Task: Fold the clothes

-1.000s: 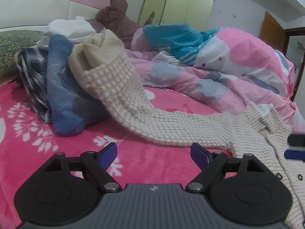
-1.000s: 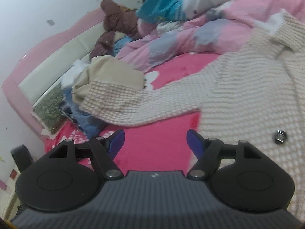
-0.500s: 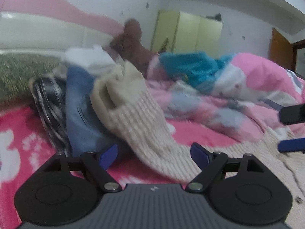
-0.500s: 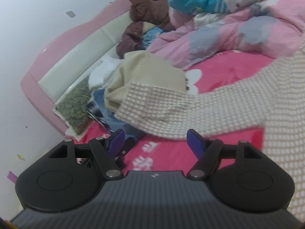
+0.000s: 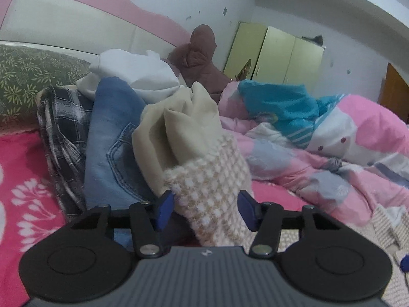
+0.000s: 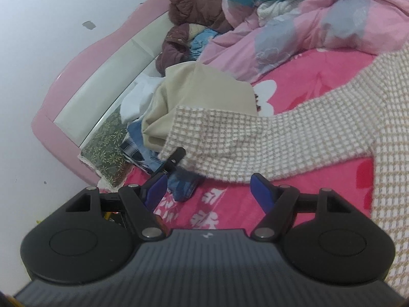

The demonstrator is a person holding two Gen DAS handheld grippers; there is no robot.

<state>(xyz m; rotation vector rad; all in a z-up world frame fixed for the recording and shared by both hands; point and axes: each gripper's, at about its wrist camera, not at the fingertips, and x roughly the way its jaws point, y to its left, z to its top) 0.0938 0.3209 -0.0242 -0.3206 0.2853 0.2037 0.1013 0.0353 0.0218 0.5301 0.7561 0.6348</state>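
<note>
Cream waffle-knit cardigan (image 6: 319, 138) spread on pink bed (image 6: 219, 212), sleeve cuff (image 5: 209, 192) between left gripper (image 5: 205, 211) spread fingers; right gripper (image 6: 208, 192) fingers spread, empty. Risk: shallow pinch slips off cuff, or snags beige garment (image 5: 176, 130) beneath.

A pink-and-white headboard (image 5: 76, 23) runs across at ten o'clock, a green leaf-print pillow (image 5: 28, 76) leaning against it. A yellow-green wardrobe (image 5: 278, 56) stands at one o'clock by the white wall (image 5: 294, 7). A rumpled pink quilt (image 6: 294, 25) lies on the pink floral bedsheet (image 5: 23, 179).
</note>
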